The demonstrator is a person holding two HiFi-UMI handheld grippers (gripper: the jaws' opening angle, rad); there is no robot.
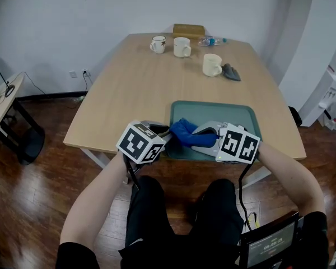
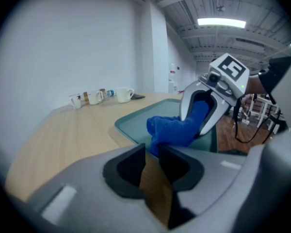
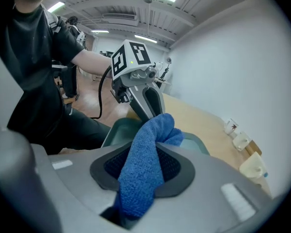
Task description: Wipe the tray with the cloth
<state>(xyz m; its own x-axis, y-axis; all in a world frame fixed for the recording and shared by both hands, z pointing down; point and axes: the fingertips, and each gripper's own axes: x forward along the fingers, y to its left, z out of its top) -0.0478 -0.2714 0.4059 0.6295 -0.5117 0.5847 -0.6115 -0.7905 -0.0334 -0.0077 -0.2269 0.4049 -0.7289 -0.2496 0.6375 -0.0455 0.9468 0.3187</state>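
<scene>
Filling most of the head view, the pale wooden table [image 1: 140,88] runs from the far wall down to the person's knees. At its near edge, lower right of centre, sits the teal tray [image 1: 241,114], shallow and raised at the rim, its floor bare on the right side.

The left gripper [image 1: 165,132] rests at the tray's near-left corner. Its own view shows the jaws drawn almost together with only a thin slit between them and wood colour showing through. Whether they nip the rim I cannot tell. The right gripper [image 1: 198,138] reaches in from the lower right, its jaws clamped on the blue cloth [image 1: 185,130]. A thick fold is squeezed between the pads and a bunched end sticks out past the tips, over the tray's left part.

That cloth looks like soft, light terry, limp enough to fold under any push and rough enough not to slip from the pads. It is probably best held across a bunched fold, as it is now, with enough left beyond the tips to press flat on the tray. The tray seems light and may slide, so steadying its rim would help.

Three white mugs [image 1: 182,47], a plastic bottle [image 1: 211,41] and a small grey rag [image 1: 231,72] stand at the top of the frame.
</scene>
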